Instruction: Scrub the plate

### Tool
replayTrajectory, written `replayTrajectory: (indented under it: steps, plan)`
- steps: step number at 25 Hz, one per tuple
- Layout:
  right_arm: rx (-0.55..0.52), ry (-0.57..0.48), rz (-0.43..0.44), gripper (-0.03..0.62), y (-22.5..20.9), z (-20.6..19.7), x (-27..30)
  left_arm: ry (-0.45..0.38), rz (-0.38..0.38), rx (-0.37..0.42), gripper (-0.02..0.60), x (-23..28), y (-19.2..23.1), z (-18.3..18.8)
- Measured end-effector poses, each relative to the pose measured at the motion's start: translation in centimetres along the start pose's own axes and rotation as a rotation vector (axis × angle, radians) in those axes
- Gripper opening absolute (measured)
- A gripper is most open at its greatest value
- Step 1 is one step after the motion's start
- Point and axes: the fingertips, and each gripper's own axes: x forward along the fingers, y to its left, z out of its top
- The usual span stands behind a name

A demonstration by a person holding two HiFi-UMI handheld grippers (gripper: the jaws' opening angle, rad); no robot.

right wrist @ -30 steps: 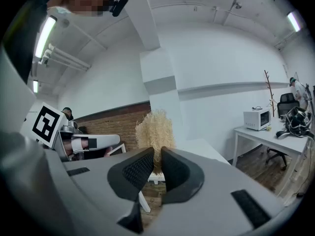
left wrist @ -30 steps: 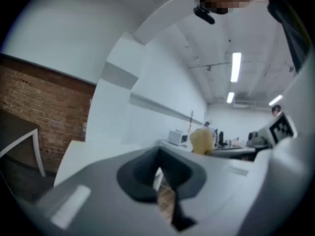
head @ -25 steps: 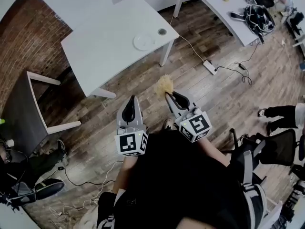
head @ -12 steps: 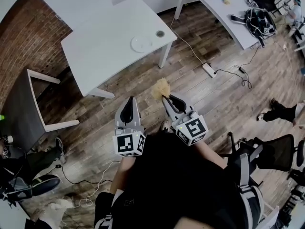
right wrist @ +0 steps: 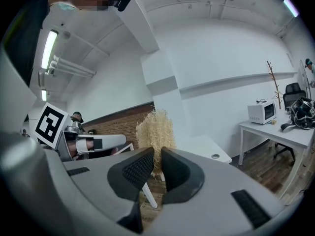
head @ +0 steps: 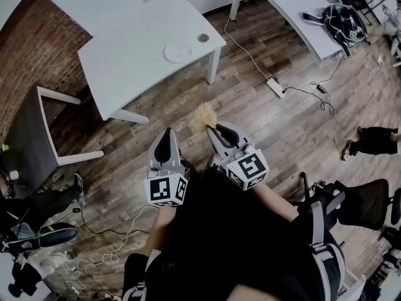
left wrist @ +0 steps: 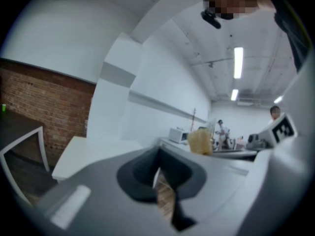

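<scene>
A round white plate [head: 178, 52] lies on the white table [head: 138, 49] far ahead of me, near its right edge. My right gripper [head: 216, 130] is held over the wood floor, shut on a tan fibrous scrubber [head: 204, 114] that sticks out past its jaws. In the right gripper view the scrubber [right wrist: 156, 135] rises above the closed pads. My left gripper [head: 165, 142] hovers beside it to the left, jaws closed with nothing between them [left wrist: 157, 178]. Both grippers are well short of the table.
A small round dish [head: 203, 37] sits right of the plate. A dark chair [head: 37, 130] stands left of the table. A power strip [head: 276, 88] and cables lie on the floor at right. A second white desk [head: 294, 11] with gear stands at upper right.
The table and plate have shifted up and slightly left in the head view. Both grippers keep their pose and hold; the right one sits a little lower left.
</scene>
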Motion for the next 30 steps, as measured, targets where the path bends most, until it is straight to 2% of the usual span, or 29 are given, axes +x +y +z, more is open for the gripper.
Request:
replayTrajectory:
  steps: [6,13,21,30]
  plan:
    - [0.031,-0.004,-0.013,0.041,-0.9,-0.3,0.2,0.013,0.003,-0.002,0.004,0.3,0.0,-0.6]
    - [0.005,-0.001,-0.036,0.042,-2.0,0.1,2.7,0.024,-0.053,-0.046,0.003,3.5,0.8,-1.4]
    - [0.005,-0.006,-0.074,0.041,-3.2,1.7,7.6,0.018,-0.102,-0.051,0.003,8.4,4.2,0.3]
    - [0.012,0.018,-0.105,0.041,-5.7,3.0,13.6,0.015,-0.119,-0.049,0.003,14.0,8.3,2.1]
